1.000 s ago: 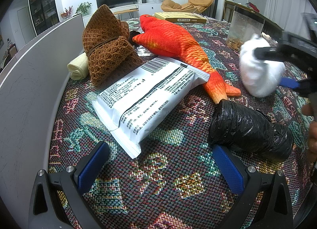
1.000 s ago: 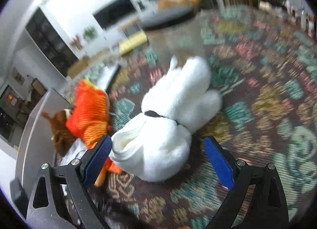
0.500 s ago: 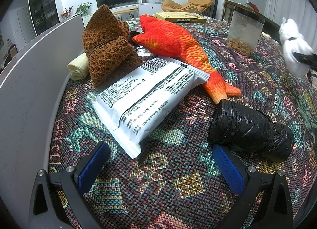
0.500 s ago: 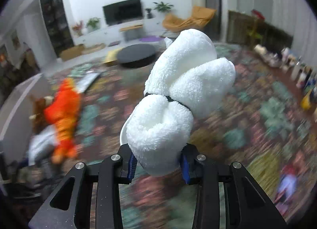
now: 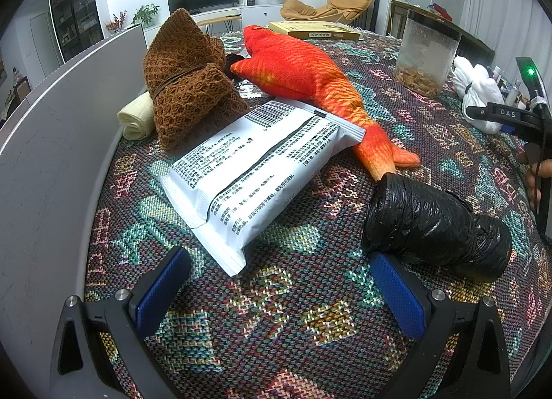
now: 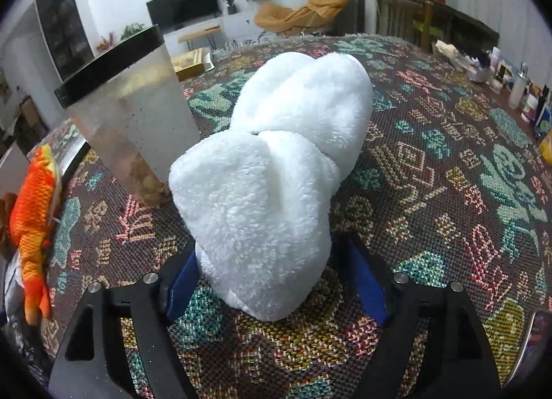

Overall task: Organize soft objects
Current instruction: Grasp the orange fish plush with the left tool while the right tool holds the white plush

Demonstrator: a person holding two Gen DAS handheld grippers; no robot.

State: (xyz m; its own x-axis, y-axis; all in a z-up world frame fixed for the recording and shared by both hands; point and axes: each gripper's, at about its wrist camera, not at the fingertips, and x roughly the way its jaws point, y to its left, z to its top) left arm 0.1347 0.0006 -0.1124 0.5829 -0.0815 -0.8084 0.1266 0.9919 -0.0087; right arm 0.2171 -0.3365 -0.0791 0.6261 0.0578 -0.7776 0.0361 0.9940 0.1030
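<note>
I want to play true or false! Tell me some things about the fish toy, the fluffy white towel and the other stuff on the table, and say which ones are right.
1. The orange fish toy lies partly under the white packet. True.
2. The fluffy white towel sits between the right gripper jaws, on the tablecloth. True; the jaws have just been opening.
3. The clear jar stands to the right of the towel in the right wrist view. False; it stands to its left.
4. The left gripper holds the black bag roll. False; its jaws are open and empty.
5. The brown knitted bundle lies near the fish's head. True.
</note>
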